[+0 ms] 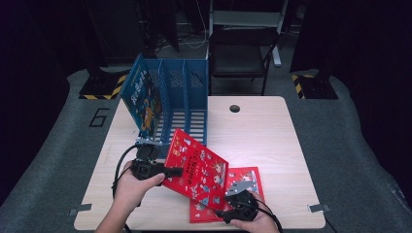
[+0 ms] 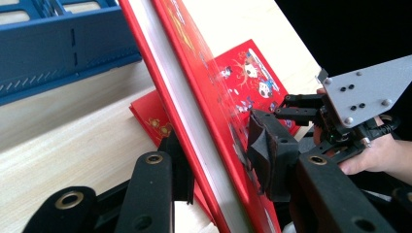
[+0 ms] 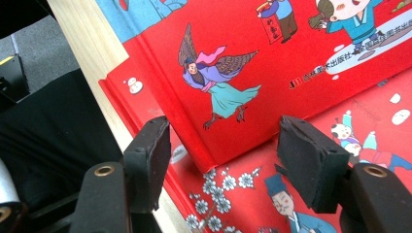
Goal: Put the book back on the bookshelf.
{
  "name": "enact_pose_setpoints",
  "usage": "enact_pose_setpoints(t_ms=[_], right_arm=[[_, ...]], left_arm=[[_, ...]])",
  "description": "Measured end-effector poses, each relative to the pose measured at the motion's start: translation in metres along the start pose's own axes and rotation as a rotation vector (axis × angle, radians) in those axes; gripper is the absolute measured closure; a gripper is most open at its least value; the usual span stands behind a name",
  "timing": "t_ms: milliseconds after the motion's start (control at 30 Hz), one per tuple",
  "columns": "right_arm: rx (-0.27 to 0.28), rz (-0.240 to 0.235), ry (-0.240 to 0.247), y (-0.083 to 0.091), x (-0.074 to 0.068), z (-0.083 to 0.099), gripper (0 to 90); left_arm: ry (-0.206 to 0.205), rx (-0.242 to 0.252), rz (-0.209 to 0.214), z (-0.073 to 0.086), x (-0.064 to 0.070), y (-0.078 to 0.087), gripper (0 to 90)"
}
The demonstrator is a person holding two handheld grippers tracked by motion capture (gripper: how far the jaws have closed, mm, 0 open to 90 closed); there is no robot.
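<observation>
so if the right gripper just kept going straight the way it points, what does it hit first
Most likely the lower corner of the tilted red book, which sits between its open fingers; depth is hard to judge. A second red book lies flat beneath.

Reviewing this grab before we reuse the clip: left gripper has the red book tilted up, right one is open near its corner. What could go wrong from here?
1. The left gripper clamps the tilted red book only at one edge, so it may sag or swing.
2. The book's lower corner rests on the second red book, which could get dragged off the table.
3. The right gripper sits open at that corner and could knock it.
</observation>
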State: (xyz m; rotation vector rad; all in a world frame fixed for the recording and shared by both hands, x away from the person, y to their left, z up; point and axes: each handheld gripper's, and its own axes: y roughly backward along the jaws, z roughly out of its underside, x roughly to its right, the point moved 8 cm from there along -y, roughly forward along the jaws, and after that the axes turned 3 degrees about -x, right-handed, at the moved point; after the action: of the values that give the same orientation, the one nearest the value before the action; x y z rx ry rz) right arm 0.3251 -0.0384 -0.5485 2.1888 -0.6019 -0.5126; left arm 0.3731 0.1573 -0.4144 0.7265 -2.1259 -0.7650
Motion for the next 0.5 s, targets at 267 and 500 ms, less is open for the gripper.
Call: enact_pose_setpoints(t_ms=[267,500], right_arm=[[-0.033,-0.030,-0.022,-0.006,-0.005,-0.010,36.9],[-0.008,-0.033,-0.033,-0.015,-0.009,-0.019,35.1]], left_arm=[[0.003,0.003,-0.019,-0.008,-0.004,0.007,66.7],[0.004,0.013,-0.034,-0.013,-0.007,0.012,66.9]])
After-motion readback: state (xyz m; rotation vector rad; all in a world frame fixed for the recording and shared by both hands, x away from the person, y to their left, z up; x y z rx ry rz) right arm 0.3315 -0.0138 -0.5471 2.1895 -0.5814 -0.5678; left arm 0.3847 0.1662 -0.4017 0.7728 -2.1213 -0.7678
